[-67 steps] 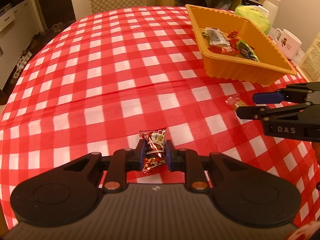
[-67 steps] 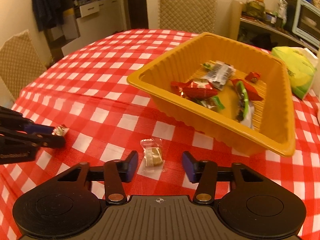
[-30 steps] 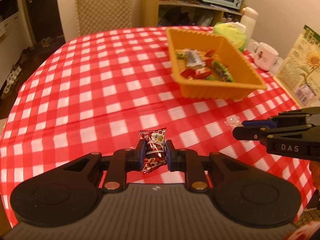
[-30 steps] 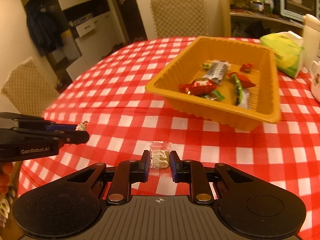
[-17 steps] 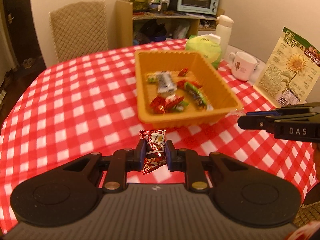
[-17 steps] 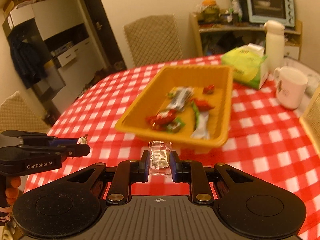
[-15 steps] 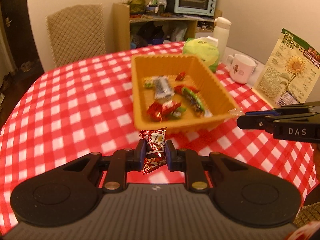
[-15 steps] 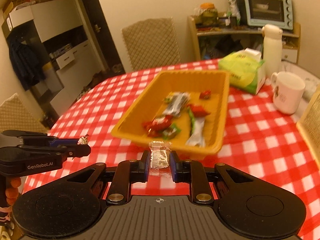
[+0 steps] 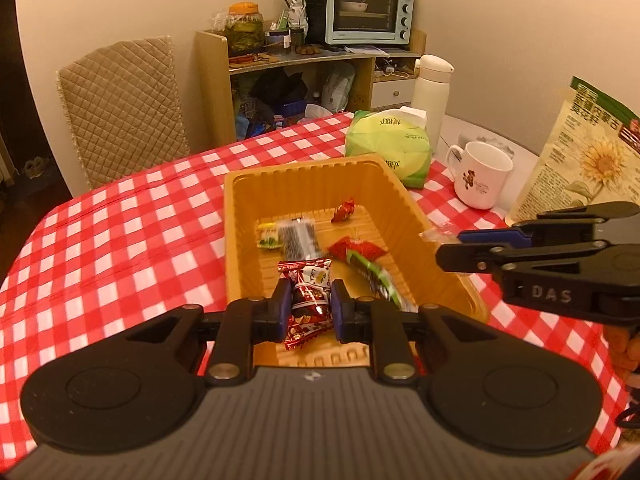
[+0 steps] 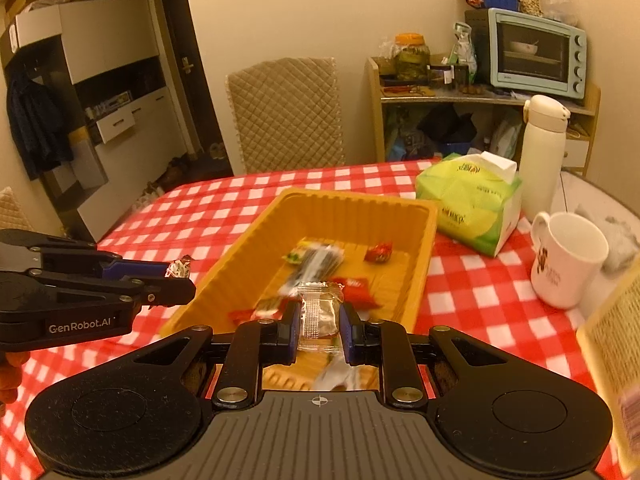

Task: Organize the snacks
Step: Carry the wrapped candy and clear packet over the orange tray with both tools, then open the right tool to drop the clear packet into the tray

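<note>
Snacks (image 9: 307, 300) in fingers (image 9: 282, 305) above tray (image 9: 236, 216)

The tablecloth (image 9: 120, 240) is red-and-white check. The tray (image 9: 244, 240) is orange. The left gripper (image 9: 307, 309), black with blue pads, pinches a red printed packet (image 9: 308, 300); the right gripper (image 10: 319, 330) holds a clear sachet (image 10: 319, 316), contents perhaps beige. The mug (image 10: 568, 260) is white, the tissue pack (image 10: 468, 204) green.

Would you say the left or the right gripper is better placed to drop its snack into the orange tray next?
Left, marginally: the left gripper holds its red snack over the orange tray.
</note>
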